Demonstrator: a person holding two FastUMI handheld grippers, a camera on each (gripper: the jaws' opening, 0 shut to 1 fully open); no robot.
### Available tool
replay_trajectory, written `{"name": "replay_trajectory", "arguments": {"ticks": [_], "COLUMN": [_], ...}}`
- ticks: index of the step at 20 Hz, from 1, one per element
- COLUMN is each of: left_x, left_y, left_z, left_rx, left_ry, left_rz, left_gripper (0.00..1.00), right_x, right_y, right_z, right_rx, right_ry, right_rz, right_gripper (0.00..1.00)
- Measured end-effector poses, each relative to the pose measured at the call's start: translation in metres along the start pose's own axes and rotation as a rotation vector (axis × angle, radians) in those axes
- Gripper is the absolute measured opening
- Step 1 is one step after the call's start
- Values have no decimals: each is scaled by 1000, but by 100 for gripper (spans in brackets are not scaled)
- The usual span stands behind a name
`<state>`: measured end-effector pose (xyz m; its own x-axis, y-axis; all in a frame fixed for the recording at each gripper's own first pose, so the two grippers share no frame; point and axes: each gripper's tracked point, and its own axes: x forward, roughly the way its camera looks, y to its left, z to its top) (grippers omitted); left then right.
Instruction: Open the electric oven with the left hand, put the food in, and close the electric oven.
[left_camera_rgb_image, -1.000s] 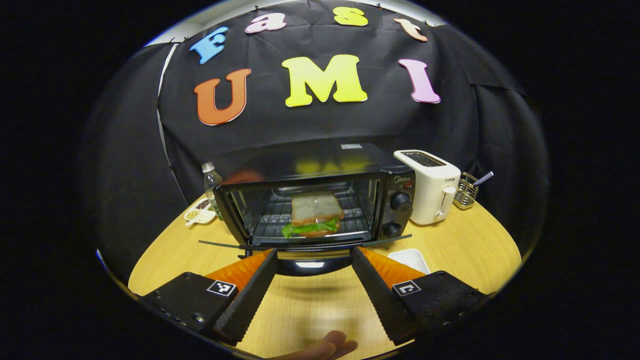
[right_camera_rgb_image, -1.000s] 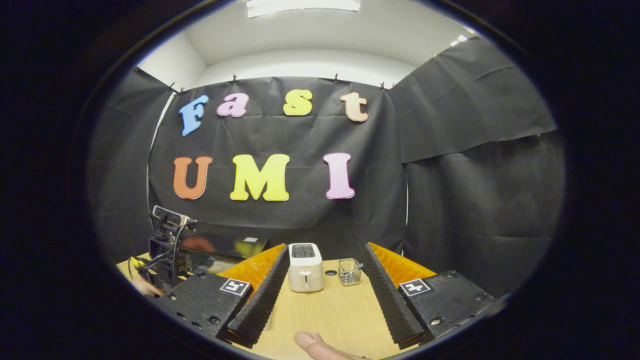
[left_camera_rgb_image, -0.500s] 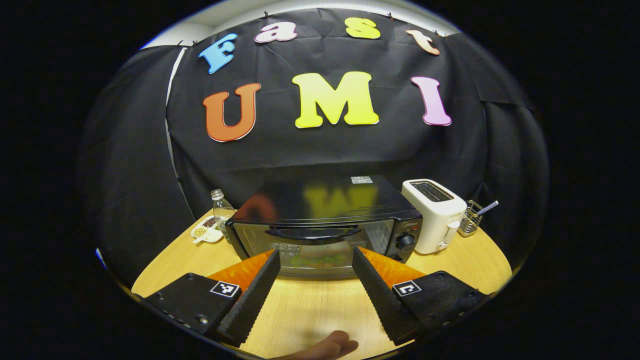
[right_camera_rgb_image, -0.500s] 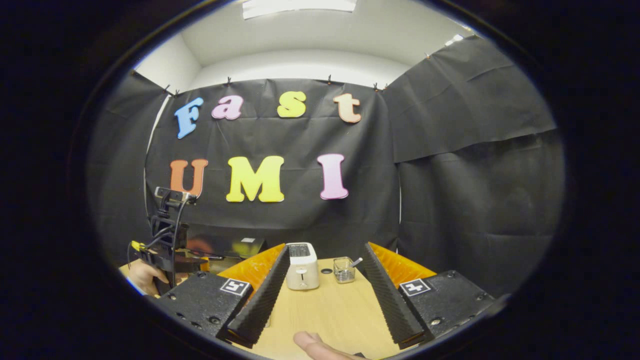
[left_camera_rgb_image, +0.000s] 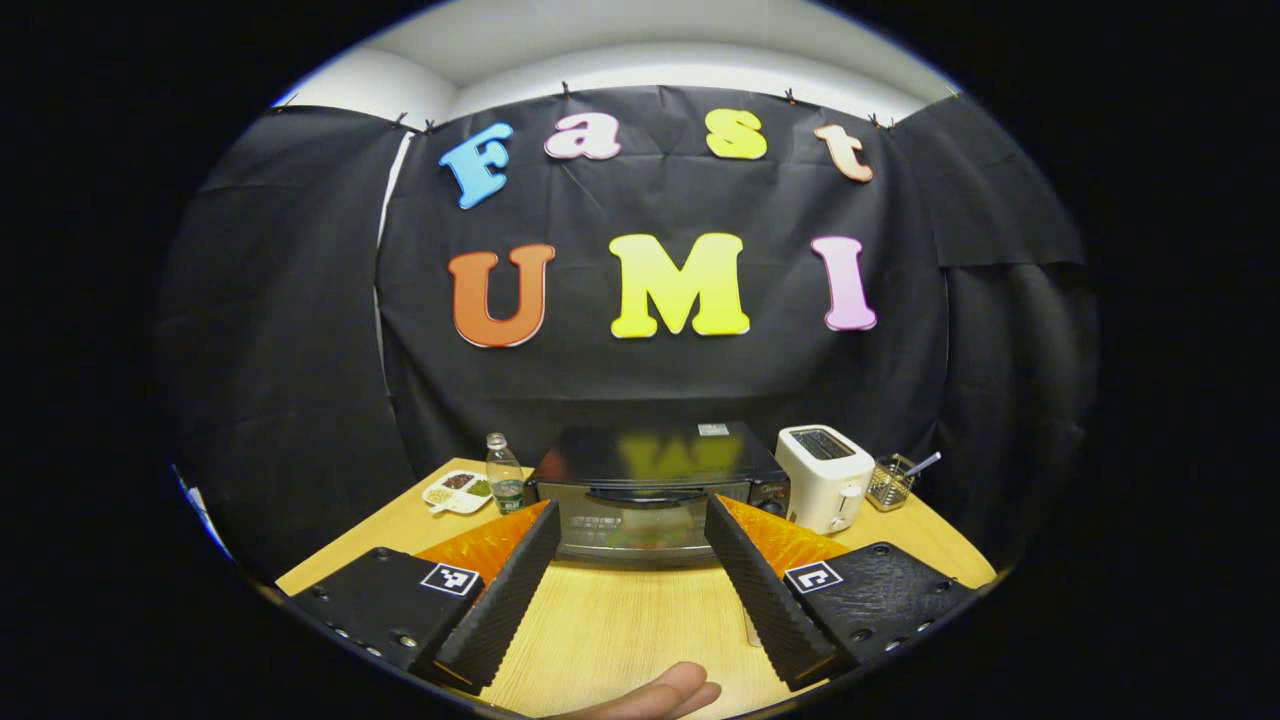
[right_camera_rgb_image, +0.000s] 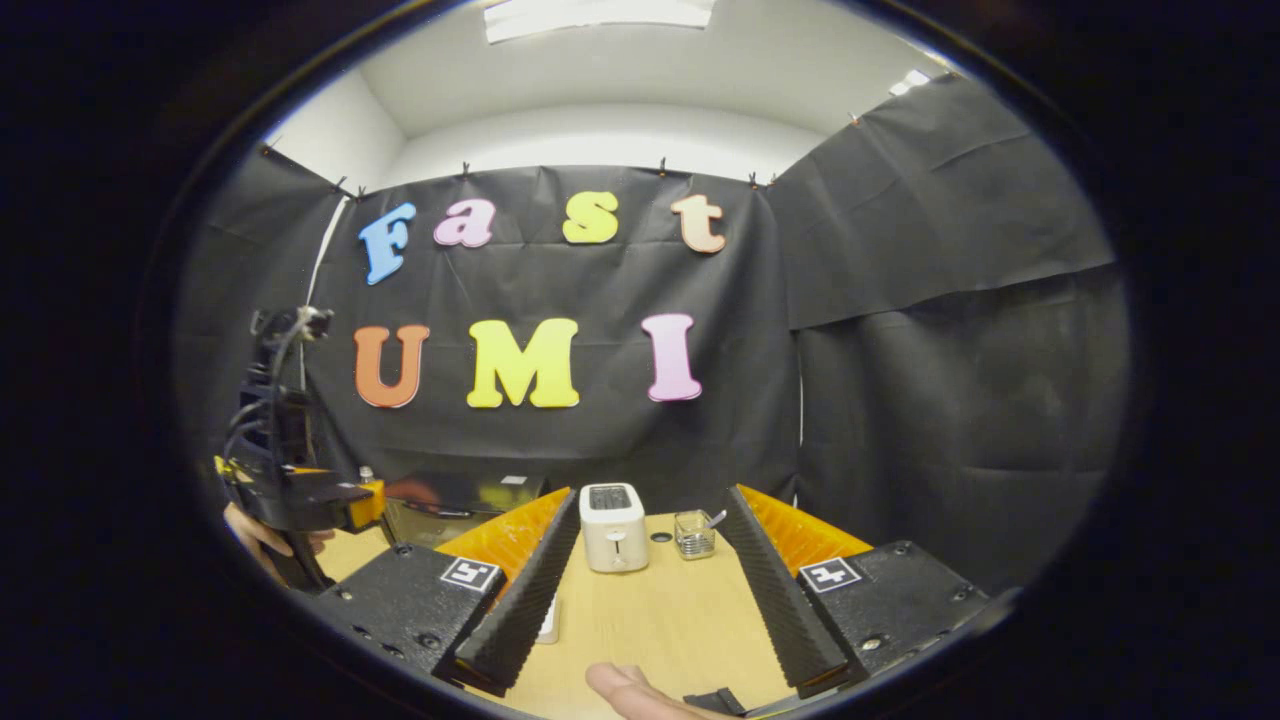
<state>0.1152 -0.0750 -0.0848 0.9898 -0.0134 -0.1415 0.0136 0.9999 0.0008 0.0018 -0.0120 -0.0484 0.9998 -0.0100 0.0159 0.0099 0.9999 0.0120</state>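
The electric oven (left_camera_rgb_image: 655, 495) sits at the far middle of the wooden table (left_camera_rgb_image: 620, 625), its door shut, with something green and reddish dimly visible through the glass. The left gripper (left_camera_rgb_image: 628, 580) hangs well back from it, fingers spread apart and holding nothing. The right gripper (right_camera_rgb_image: 650, 590) is likewise spread wide and empty, facing a white toaster (right_camera_rgb_image: 613, 526) and a small wire basket (right_camera_rgb_image: 693, 533). A water bottle (left_camera_rgb_image: 505, 487) and a divided dish (left_camera_rgb_image: 456, 492) stand left of the oven.
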Motion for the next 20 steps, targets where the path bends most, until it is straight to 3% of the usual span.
{"name": "replay_trajectory", "arguments": {"ticks": [7, 13, 19, 20], "left_x": [-113, -169, -200, -202], "left_y": [5, 15, 18, 18], "left_z": [44, 8, -14, -13], "left_rx": [-25, 5, 4, -7], "left_ry": [-192, -205, -181, -184], "left_rz": [-56, -19, -40, -45], "left_gripper": [95, 96, 96, 87], "right_x": [-29, -59, -81, -81], "right_y": [15, 27, 46, 46], "right_z": [2, -21, -35, -32], "right_rx": [9, -3, -29, -34], "right_ry": [-3, -7, 14, 10], "right_rz": [35, 65, 127, 126], "right_gripper": [94, 94, 94, 94]}}
